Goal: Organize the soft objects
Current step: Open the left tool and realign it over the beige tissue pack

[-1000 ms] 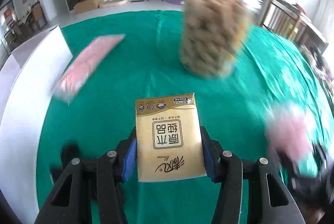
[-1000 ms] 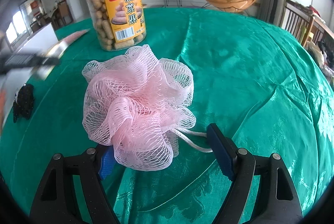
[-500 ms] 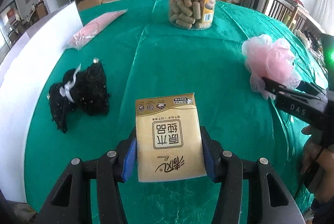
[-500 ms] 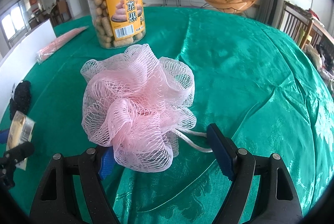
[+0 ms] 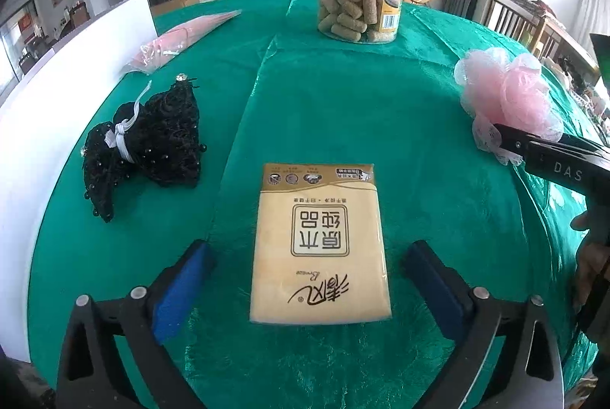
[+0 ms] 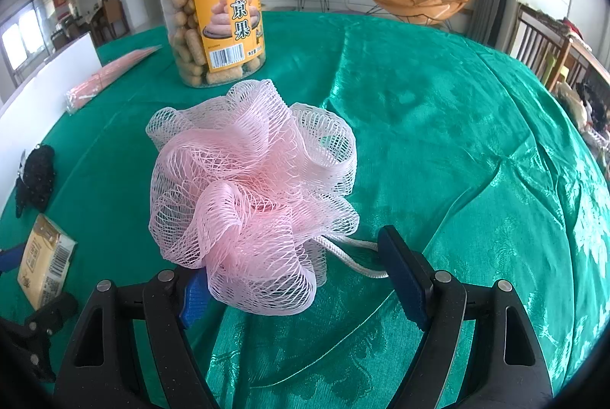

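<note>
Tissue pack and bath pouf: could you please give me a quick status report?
Left hand-held gripper open, tissue pack lying free on cloth between fingers. Right hand-held gripper open around pink bath pouf. Nothing in the way.

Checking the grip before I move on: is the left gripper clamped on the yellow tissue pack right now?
No, the left gripper is open, with green cloth showing between each pad and the tissue pack.

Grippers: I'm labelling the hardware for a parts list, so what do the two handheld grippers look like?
Both match: the left gripper and right gripper have matte black plastic arms with triangular cut-outs, silver rivets, and blue pads lining the fingers. Seen from the left wrist view, the right gripper's black side bears white letters "DAS".
</note>
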Tool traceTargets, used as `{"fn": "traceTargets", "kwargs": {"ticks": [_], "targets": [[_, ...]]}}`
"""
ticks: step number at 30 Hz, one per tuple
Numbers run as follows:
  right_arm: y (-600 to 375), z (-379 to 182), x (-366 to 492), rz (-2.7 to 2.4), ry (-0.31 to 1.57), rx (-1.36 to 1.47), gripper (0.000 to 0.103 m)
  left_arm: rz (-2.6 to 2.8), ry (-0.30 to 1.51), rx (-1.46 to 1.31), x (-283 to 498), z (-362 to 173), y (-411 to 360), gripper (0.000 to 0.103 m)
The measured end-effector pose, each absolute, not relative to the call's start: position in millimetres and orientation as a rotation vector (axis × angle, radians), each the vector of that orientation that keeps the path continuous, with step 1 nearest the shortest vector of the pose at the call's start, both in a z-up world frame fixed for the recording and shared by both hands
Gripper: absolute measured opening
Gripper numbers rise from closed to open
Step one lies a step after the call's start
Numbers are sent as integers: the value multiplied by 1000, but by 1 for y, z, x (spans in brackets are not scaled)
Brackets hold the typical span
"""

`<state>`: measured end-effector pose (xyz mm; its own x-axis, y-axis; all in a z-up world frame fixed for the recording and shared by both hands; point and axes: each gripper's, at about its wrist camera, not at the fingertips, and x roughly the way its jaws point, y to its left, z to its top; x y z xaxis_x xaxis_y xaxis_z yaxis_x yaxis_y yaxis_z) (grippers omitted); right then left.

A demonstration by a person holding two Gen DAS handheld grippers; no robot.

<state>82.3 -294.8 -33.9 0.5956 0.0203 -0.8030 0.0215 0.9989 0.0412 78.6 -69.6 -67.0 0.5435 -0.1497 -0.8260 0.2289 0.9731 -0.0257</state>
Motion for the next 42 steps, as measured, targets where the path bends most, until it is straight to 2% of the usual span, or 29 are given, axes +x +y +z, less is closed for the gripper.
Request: {"fn": "traceTargets", "kwargs": {"ticks": [42], "targets": [[-295, -35, 85, 17, 958, 38, 83, -279, 973, 118, 75, -66, -68, 103]]}}
